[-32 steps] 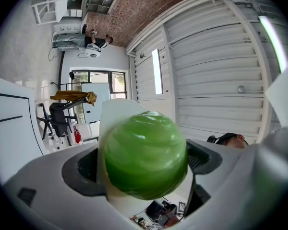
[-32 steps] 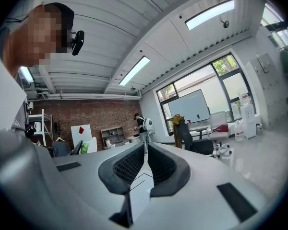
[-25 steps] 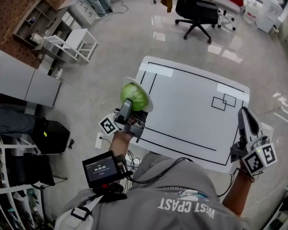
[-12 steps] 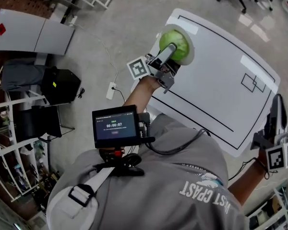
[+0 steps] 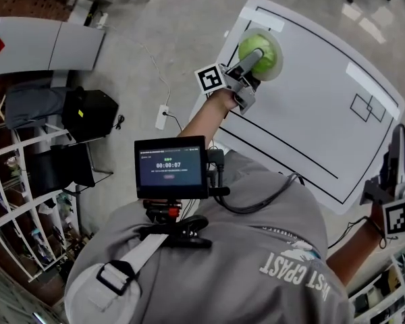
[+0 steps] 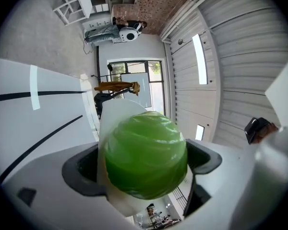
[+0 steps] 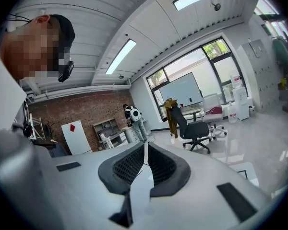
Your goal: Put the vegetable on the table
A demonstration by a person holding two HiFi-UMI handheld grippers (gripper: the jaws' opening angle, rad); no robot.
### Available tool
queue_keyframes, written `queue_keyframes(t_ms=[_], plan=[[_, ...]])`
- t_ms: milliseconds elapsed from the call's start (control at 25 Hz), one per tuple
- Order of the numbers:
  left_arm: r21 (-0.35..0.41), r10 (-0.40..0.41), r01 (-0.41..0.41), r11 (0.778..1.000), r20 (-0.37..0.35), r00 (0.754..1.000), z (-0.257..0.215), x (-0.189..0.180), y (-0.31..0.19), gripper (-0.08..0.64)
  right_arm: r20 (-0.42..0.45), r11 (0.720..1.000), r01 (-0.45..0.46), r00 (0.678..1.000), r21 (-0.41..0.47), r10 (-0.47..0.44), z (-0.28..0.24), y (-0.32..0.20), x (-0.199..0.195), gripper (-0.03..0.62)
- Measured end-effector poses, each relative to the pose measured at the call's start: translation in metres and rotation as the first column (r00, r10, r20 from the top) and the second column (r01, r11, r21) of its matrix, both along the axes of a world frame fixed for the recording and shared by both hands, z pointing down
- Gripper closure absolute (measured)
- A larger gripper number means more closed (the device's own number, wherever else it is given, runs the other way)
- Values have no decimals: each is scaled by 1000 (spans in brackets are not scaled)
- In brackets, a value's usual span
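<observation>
1. Cabbage (image 5: pixel 259 46): clamped between the jaws of the left gripper (image 5: pixel 254 61) over the table (image 5: pixel 324 106), at its far-left corner, presumably for set-down.
2. Right gripper (image 5: pixel 397 133): jaws together, empty, parked beyond the table's right edge.
3. Table: bare surface lies inward of the cabbage. The corner edges are close, so release looks safer further in.

My head camera looks steeply down past my chest at the white table (image 5: pixel 310 106), lying toward 1 o'clock. The camera on my left gripper (image 5: pixel 255 58) sits close behind the cabbage (image 6: pixel 146 155), sharing that table. The camera on my right gripper (image 7: pixel 144 150) faces the room's office chair (image 7: pixel 194 124).
</observation>
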State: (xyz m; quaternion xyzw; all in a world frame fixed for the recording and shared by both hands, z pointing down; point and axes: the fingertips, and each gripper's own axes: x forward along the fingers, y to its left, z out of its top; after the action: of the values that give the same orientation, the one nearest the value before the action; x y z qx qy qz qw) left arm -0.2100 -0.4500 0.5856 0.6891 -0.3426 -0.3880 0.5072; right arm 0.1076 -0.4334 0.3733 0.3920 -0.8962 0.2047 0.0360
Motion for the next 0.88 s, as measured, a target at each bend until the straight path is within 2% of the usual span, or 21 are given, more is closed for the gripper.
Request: queue_keyframes(t_ms=[320, 520, 560, 640, 680, 720, 800, 880], plan=[[-101, 23, -19, 995, 39, 999, 47, -5, 4, 46, 2, 1000, -9, 1000, -24, 9, 10, 8, -6, 584], [-160, 72, -55, 986, 105, 992, 72, -3, 8, 58, 3, 1000, -11, 1000, -29, 11, 11, 13, -9, 584], [-177, 64, -43, 983, 118, 991, 78, -6, 9, 85, 2, 999, -12, 1000, -30, 12, 12, 14, -9, 584], [-215, 22, 7, 977, 133, 991, 88, -18, 9, 233, 2, 999, -16, 1000, -31, 16, 12, 15, -8, 584], [-240, 16, 19, 971, 141, 990, 94, -22, 9, 286, 3, 999, -20, 1000, -33, 20, 13, 15, -8, 584], [-276, 38, 6, 961, 154, 987, 103, -22, 10, 308, 4, 999, -22, 1000, -35, 22, 14, 16, -8, 584], [-368, 153, -77, 927, 183, 971, 124, -11, 14, 304, 4, 999, -21, 1000, -44, 21, 16, 17, -11, 584], [-420, 257, -152, 895, 206, 944, 135, 2, 18, 311, -1, 998, -19, 1000, -56, 19, 18, 18, -14, 584]])
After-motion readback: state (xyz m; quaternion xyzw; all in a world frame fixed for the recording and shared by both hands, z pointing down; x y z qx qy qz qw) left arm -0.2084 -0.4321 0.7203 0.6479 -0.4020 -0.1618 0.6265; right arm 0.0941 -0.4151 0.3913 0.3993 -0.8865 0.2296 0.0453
